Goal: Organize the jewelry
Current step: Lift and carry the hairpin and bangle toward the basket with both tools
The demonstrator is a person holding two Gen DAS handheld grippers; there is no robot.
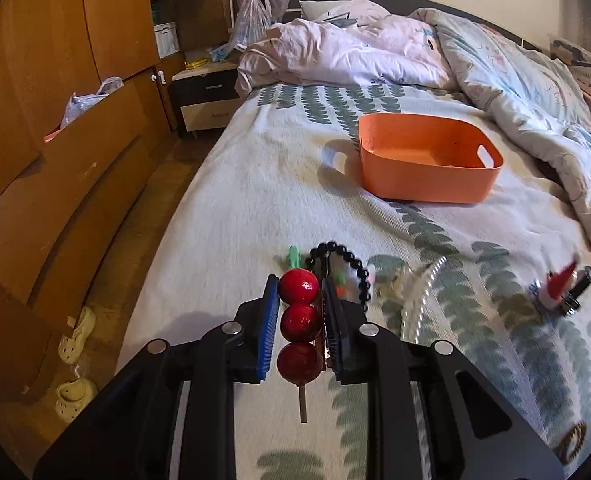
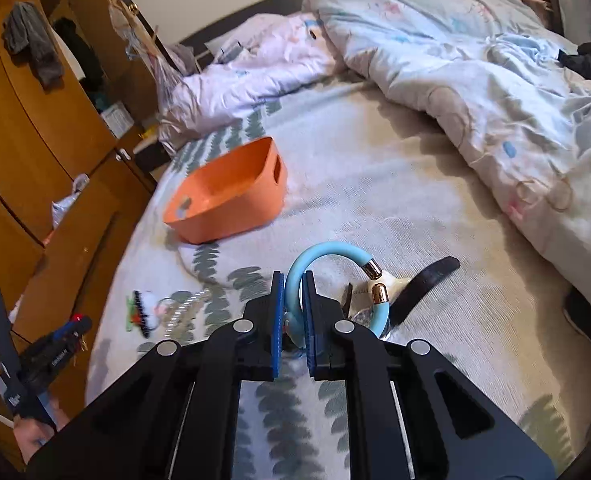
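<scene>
Left tool [image 1: 298,312] clamps red bead stick [image 1: 300,328]; right tool [image 2: 293,312] clamps blue bangle [image 2: 327,276].

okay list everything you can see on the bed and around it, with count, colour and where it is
basket: one, orange, mid-bed, nothing visible inside
skewer hairpin: one, three red balls, clamped in left gripper
bangle: one, light blue with gold tips, clamped in right gripper
bead bracelet: one, black, on bedspread beyond left gripper
strap: one, black, on bedspread
duvet: one, pale, bunched at far side
slippers: two, cream, on floor
left gripper: shut
right gripper: shut
</scene>
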